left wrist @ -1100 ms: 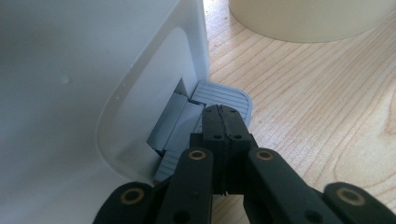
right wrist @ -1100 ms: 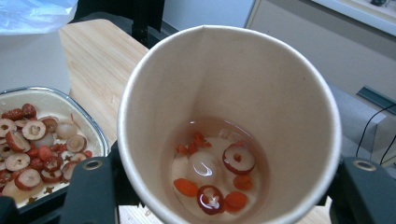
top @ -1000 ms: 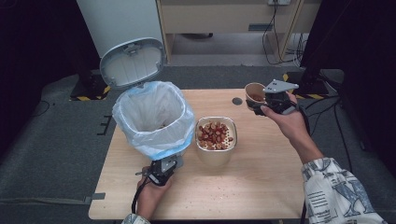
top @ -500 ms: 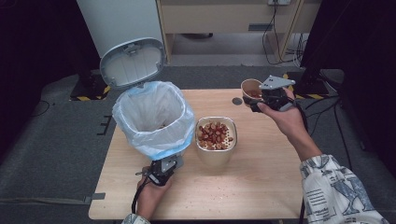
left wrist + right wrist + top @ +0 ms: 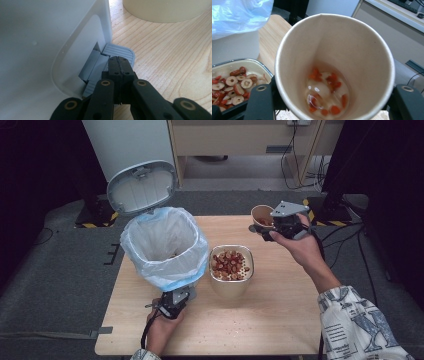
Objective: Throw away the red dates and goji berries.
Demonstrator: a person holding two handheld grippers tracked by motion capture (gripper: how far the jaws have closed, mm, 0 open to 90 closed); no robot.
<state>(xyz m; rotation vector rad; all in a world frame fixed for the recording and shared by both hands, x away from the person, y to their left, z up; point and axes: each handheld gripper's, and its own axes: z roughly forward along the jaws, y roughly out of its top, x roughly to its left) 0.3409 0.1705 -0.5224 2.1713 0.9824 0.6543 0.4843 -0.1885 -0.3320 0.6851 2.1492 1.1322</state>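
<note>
A paper cup is clamped between the right gripper's 2 jaws, held above the table's far edge; red berries and liquid are seen at its bottom. Below and beside it, a tub of sliced dates is seen. The left gripper, jaws pressed together, is set on the bin's grey pedal.

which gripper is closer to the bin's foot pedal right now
Left. The left gripper rests shut on the foot pedal of the bin; the right gripper holds a paper cup across the table.
</note>
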